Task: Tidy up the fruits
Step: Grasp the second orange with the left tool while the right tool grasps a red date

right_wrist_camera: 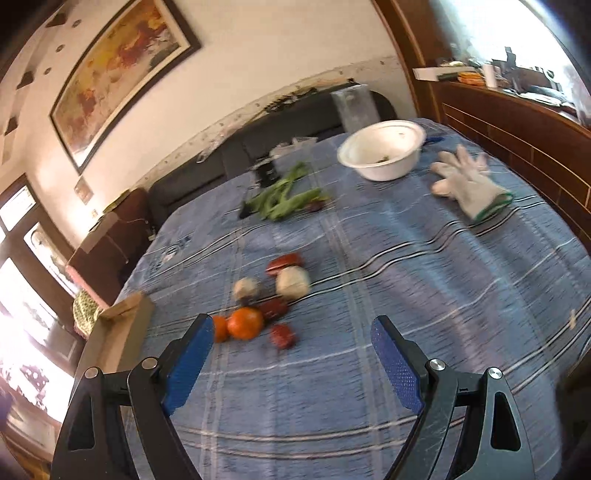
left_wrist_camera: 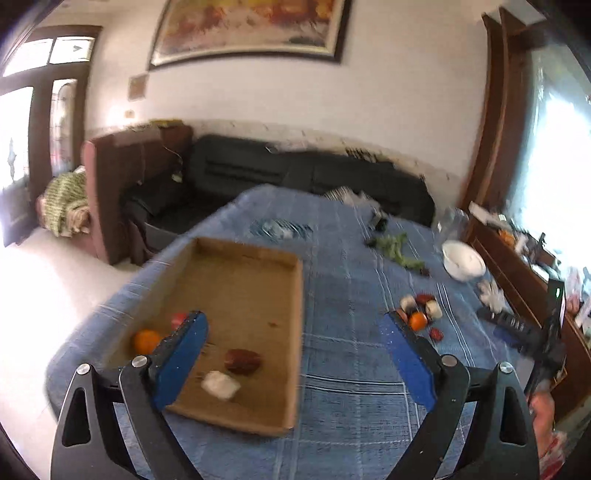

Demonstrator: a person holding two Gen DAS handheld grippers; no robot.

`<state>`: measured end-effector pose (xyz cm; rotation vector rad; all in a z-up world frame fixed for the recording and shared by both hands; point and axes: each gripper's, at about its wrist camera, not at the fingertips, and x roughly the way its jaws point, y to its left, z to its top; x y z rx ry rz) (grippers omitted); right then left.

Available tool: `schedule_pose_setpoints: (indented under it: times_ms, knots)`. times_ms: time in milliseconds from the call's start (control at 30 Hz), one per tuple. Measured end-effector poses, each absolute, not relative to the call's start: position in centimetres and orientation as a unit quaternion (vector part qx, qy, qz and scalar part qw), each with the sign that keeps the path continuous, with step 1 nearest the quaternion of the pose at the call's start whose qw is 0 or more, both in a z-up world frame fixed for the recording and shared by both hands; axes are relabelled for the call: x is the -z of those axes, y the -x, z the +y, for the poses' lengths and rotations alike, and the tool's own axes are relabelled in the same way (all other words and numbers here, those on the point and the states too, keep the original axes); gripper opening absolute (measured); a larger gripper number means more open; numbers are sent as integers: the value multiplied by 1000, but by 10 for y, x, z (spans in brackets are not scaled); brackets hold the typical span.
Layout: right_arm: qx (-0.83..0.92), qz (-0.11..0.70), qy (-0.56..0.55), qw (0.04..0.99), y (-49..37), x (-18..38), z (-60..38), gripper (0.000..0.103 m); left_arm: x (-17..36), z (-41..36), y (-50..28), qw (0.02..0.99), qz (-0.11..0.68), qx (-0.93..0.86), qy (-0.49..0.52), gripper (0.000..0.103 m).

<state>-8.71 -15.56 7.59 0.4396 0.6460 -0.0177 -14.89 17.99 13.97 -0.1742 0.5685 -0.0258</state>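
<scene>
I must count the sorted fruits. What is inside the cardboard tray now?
In the cardboard tray lie an orange, a dark red fruit and a white piece. A red item is partly hidden behind the left gripper, whose finger may cover more.

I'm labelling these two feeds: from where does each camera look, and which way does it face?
Left wrist: on the left gripper, angled down over the cardboard tray toward the sofa; only its open blue fingers show.
Right wrist: on the right gripper, angled down at the loose fruit pile, white bowl beyond; only its open fingers show.
Shared: blue cloth, fruit pile, bowl, tray, painting.
</scene>
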Motion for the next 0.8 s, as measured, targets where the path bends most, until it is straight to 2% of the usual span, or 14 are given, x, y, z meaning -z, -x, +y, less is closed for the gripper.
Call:
schedule_pose_setpoints:
  times_ms: [200, 267, 333, 400, 600, 800]
  knots:
    - [-1, 346, -173, 922, 51, -75, -157, 88, -104, 132, 74, 921, 353, 116, 115, 93]
    - [-7, 354, -167, 920, 34, -72, -153, 84, -95, 114, 55, 916, 361, 133, 109, 87]
    - [-17, 362, -165, 917, 14, -68, -150, 75, -81, 92, 33, 911, 375, 147, 85, 72]
    - [-19, 374, -169, 912, -5, -61, -149, 68, -67, 73, 15, 902, 395, 162, 69, 64]
    - [-29, 402, -159, 901, -51, -46, -140, 68, -37, 40, -24, 896, 413, 164, 17, 63]
    - [-37, 422, -142, 894, -67, -25, -129, 68, -17, 38, -48, 883, 435, 172, 31, 63]
